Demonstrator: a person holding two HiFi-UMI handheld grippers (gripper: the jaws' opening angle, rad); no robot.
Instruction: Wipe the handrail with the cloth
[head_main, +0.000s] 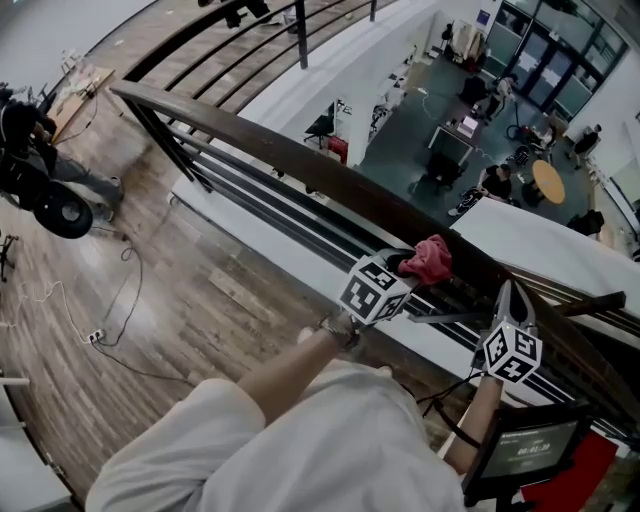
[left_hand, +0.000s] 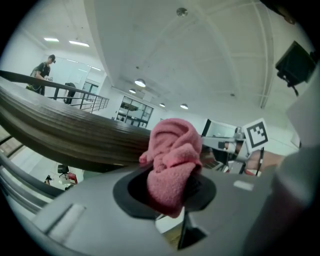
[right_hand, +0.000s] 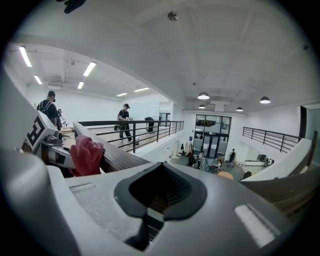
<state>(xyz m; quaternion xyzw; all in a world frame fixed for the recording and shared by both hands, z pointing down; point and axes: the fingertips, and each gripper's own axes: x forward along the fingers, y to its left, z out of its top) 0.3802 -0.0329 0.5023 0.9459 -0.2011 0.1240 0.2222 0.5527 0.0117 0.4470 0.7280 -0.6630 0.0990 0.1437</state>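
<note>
Got the left gripper (head_main: 403, 267) stretched out on a straight forearm, clamped on the pink cloth (head_main: 430, 257) right on top of the handrail (head_main: 290, 155), right gripper (head_main: 510, 297) closed, empty, close by the rail.

The cloth (head_main: 428, 258) was a pink, fuzzy rag, bunched into a crumpled wad and pinched between the fingers of the left gripper (head_main: 398, 268). It sat pressed on top of the handrail (head_main: 280, 150), a long, dark wooden rail with a broad, flat top that ran diagonally along the balcony edge.
</note>
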